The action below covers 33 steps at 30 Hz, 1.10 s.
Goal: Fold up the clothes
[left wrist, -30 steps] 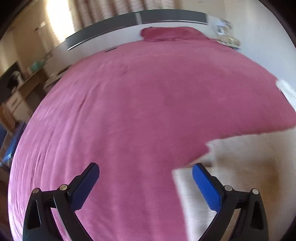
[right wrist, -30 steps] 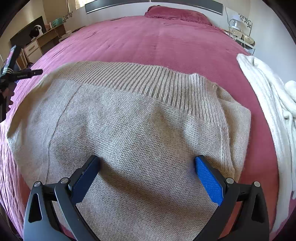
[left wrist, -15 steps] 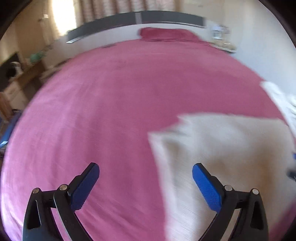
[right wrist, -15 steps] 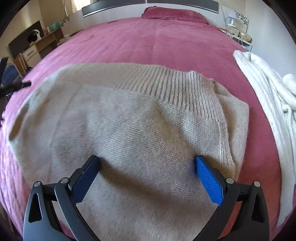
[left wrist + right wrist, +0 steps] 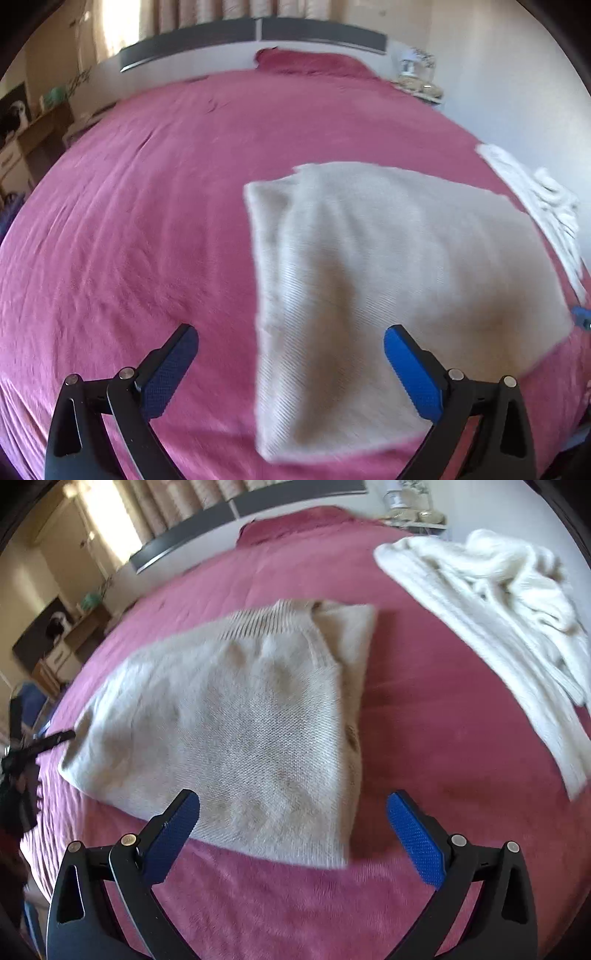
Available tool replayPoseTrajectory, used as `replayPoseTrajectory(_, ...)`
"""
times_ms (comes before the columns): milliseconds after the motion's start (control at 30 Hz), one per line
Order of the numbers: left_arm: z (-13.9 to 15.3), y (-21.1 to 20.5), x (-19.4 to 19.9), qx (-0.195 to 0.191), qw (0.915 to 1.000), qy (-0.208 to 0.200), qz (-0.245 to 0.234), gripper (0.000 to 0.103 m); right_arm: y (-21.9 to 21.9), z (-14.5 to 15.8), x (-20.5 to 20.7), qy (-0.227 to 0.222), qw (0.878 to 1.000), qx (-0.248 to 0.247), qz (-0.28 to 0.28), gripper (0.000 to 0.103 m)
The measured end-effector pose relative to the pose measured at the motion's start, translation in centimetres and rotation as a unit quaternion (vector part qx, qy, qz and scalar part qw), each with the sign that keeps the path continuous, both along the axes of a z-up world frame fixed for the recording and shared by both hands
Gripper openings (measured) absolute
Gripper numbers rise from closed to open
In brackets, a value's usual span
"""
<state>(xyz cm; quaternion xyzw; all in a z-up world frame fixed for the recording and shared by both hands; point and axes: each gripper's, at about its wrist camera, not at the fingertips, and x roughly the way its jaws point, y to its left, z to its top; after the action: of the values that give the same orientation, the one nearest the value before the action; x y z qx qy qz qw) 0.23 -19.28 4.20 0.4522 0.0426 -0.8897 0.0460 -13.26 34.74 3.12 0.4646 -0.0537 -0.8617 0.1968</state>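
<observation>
The left gripper (image 5: 288, 354) hangs above the bed with its blue-padded fingers (image 5: 410, 369) spread wide and nothing between them; its left finger is over bare bedspread and its right finger over the near part of the beige sweater (image 5: 388, 266). The right gripper (image 5: 291, 823) is likewise wide apart and empty, poised over the sweater's near right corner, its left finger above the knit and its right finger above bare bedspread.

The beige knit sweater (image 5: 240, 720) lies folded flat on the pink bedspread (image 5: 129, 221), toward the near right part of the bed. In the right wrist view its ribbed band (image 5: 273, 624) runs along the far edge, and a second layer of knit shows along the right side, tucked under the top layer. The surface looks smooth, with a few soft dimples. The left wrist view is blurred, so the stitch there cannot be made out.

A crumpled white knit garment (image 5: 491, 602) lies unfolded along the right edge of the bed, apart from the sweater with a strip of bedspread between them. A pink pillow (image 5: 306, 64) sits at the far end against a dark headboard (image 5: 255, 33). A nightstand (image 5: 417, 81) with small items stands beyond the far right corner.
</observation>
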Motion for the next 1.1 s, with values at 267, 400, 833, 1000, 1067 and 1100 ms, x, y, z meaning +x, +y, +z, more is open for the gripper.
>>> replayPoseTrajectory(267, -4.7, 1.1, 2.3, -0.031, 0.9979, -0.046, -0.034, 0.103, -7.6, -1.2, 3.9, 0.011, 0.990, 0.096, 0.105, 0.103)
replayPoseTrajectory(400, -4.6, 1.1, 2.3, -0.042, 0.9967, -0.054, -0.043, 0.103, -6.2, -2.8, 3.5, -0.014, 0.990, 0.095, 0.100, 0.103)
replayPoseTrajectory(833, -5.0, 2.8, 3.5, -0.071, 0.9965, -0.043, 0.009, 0.103, -6.7, -3.5, 4.1, -0.016, 0.986, 0.141, 0.085, 0.103)
replayPoseTrajectory(1000, -5.1, 2.3, 4.0, -0.046, 0.9984, -0.029, 0.016, 0.103, -7.1, -3.7, 4.4, -0.019, 0.984, 0.154, 0.094, 0.103)
replayPoseTrajectory(1067, -5.1, 2.5, 4.1, -0.052, 0.9983, -0.022, 0.012, 0.103, -7.2, -3.7, 4.4, -0.019, 0.983, 0.156, 0.096, 0.103)
replayPoseTrajectory(1100, -5.1, 2.6, 4.2, -0.055, 0.9983, -0.018, 0.009, 0.103, -7.3, -3.8, 4.5, -0.017, 0.982, 0.160, 0.098, 0.103)
